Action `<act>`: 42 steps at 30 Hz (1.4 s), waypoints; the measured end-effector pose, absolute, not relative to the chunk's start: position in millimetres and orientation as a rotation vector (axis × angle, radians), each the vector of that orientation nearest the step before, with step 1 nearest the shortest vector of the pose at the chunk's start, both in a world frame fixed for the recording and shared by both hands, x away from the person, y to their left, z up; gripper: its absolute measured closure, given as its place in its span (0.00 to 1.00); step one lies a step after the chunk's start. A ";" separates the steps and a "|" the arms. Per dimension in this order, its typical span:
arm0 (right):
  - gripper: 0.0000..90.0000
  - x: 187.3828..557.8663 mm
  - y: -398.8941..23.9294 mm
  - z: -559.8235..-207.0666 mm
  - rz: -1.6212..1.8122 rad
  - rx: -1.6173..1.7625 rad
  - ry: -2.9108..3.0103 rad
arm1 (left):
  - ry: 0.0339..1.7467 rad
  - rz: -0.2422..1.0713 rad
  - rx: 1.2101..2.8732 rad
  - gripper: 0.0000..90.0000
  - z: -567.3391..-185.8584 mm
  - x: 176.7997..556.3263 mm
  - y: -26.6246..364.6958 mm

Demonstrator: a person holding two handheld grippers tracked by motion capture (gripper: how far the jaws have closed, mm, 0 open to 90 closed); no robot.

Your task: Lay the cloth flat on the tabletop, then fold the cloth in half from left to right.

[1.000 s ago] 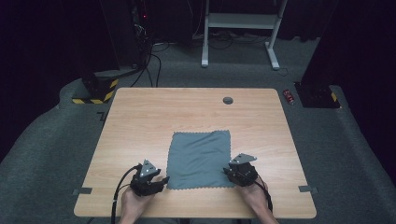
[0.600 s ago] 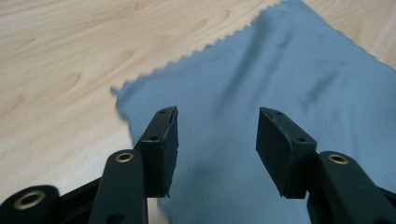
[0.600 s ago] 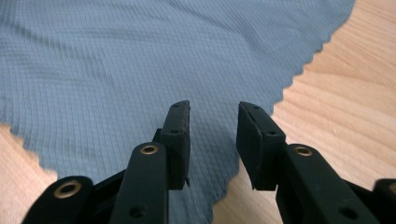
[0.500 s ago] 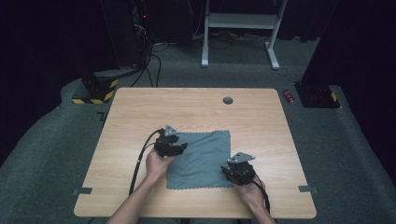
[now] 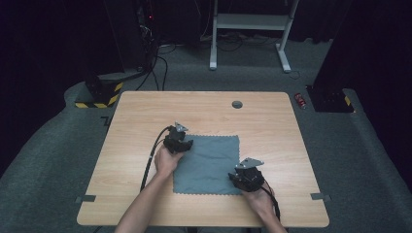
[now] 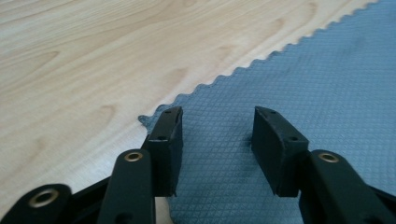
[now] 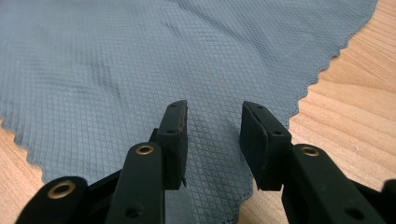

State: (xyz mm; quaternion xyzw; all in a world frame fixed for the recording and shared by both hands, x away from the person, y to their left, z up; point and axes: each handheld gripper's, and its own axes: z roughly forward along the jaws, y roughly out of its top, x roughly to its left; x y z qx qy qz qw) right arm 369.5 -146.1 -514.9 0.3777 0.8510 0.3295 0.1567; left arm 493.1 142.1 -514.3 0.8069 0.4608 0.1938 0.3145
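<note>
text: none legible | labels: none | brands: none | numbers: none | signs: none

grey-blue cloth (image 5: 208, 162): square, diamond-textured weave, zigzag-cut edges; lies flat and unfolded on the near-centre area of the wooden table (image 5: 272, 126).

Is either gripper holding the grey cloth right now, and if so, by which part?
Nothing is held. The left gripper hovers open over the far left corner of the grey zigzag-edged cloth; the right gripper stands open over its near right corner.
</note>
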 end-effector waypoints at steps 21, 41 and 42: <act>0.63 365.9 -108.4 -520.8 1.041 1.018 2.438 | 1.069 0.464 2.135 0.47 -520.2 372.6 161.2; 0.60 366.6 -113.4 -517.5 1.019 1.038 2.437 | 1.079 0.428 2.078 0.46 -522.2 346.2 180.8; 0.61 364.9 -113.1 -516.4 1.028 1.021 2.432 | 1.091 0.415 2.065 0.46 -521.1 348.8 181.7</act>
